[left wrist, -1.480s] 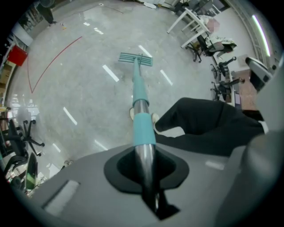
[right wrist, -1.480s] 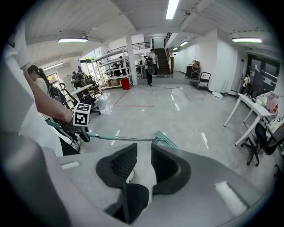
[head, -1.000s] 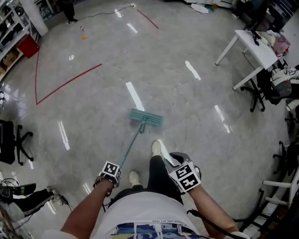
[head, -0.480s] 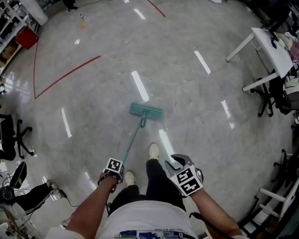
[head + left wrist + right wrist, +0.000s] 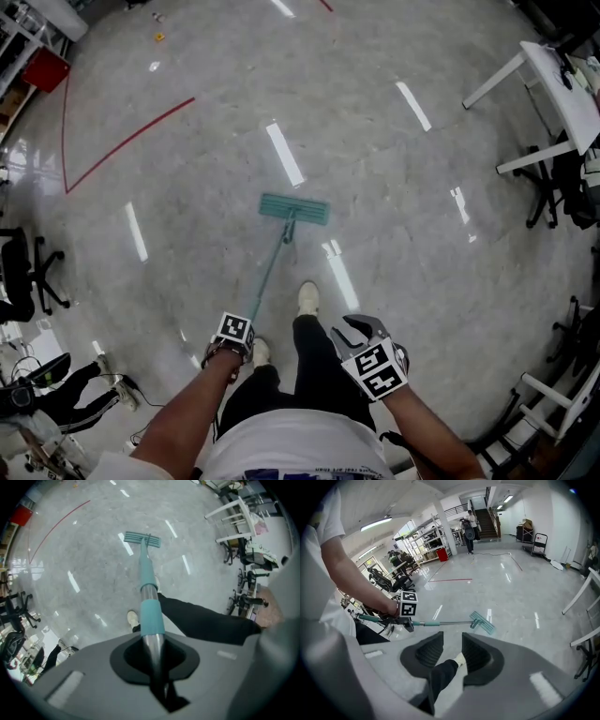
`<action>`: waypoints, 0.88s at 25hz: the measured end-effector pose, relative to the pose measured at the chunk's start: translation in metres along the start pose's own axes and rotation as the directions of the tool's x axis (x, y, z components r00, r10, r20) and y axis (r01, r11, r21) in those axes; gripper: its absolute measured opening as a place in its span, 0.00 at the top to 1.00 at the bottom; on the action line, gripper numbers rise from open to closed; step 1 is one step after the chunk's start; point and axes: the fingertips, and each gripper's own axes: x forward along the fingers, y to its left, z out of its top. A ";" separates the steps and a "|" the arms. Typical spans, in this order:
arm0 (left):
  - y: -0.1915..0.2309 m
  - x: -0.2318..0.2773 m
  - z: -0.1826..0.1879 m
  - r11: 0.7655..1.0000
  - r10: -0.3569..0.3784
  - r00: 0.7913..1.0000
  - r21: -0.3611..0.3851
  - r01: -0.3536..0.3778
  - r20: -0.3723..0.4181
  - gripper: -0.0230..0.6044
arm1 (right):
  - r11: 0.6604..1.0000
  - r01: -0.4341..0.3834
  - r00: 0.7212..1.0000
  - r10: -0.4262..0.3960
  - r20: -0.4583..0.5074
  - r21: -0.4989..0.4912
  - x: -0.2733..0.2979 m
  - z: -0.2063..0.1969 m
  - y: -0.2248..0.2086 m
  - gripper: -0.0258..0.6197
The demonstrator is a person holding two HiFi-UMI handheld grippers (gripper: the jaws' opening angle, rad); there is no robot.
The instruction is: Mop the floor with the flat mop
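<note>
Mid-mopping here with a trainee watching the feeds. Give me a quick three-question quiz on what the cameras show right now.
1. Multiple choice: which gripper holds the mop handle? A) left B) right C) both
2. True or false: the mop head lies flat on the floor, ahead of the person's shoe.
3. Fill in: the jaws of the right gripper stand ____.

Key
1. A. Only the left gripper is shut on it.
2. True.
3. Apart, with nothing gripped between them.
</note>
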 end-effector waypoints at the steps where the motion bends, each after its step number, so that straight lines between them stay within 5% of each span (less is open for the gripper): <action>1: 0.000 -0.003 0.002 1.000 -0.002 1.000 -0.004 0.002 0.002 0.89 | 1.000 -0.004 1.000 0.004 -0.002 0.003 0.001 0.000 -0.002 0.77; 22: -0.016 -0.055 0.143 1.000 -0.010 0.997 0.000 0.010 0.074 0.89 | 0.993 0.007 1.000 -0.005 -0.014 0.118 0.006 -0.004 -0.047 0.77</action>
